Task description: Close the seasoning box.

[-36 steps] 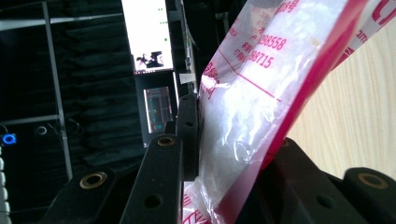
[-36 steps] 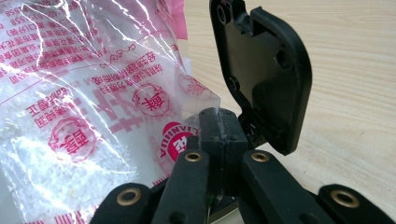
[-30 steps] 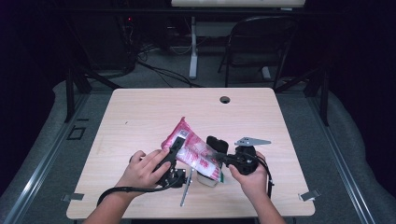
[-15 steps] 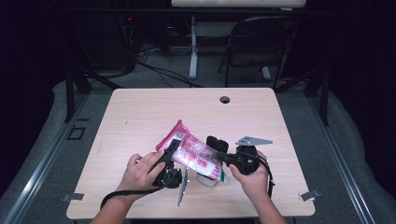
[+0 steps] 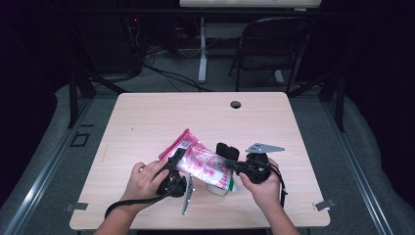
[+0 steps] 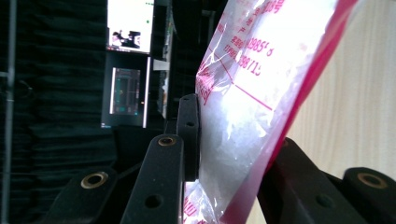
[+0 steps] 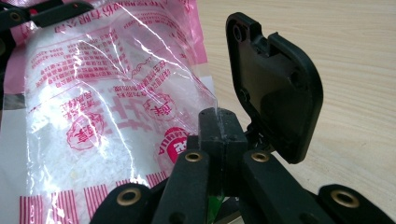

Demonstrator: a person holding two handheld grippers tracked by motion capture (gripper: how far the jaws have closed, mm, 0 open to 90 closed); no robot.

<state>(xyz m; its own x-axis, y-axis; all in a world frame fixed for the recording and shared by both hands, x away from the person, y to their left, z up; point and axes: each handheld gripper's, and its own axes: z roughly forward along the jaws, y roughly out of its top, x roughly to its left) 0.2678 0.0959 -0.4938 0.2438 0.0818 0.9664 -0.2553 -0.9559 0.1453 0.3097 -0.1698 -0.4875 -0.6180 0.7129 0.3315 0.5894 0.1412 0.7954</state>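
Pink-and-clear bag [image 5: 199, 161] near the tabletop's [image 5: 147, 122] front edge, roughly mid-width. Left gripper [image 5: 172, 169] jaws clamp its pink edge; right gripper [image 5: 231, 165] jaws pinch the opposite end.

Tool [image 7: 218, 122] pinches pink bag's [image 7: 100, 98] clear edge — table [image 7: 355, 56] beyond.

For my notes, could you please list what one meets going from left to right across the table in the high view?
Left hand → left gripper → pink bag → right gripper → right hand.
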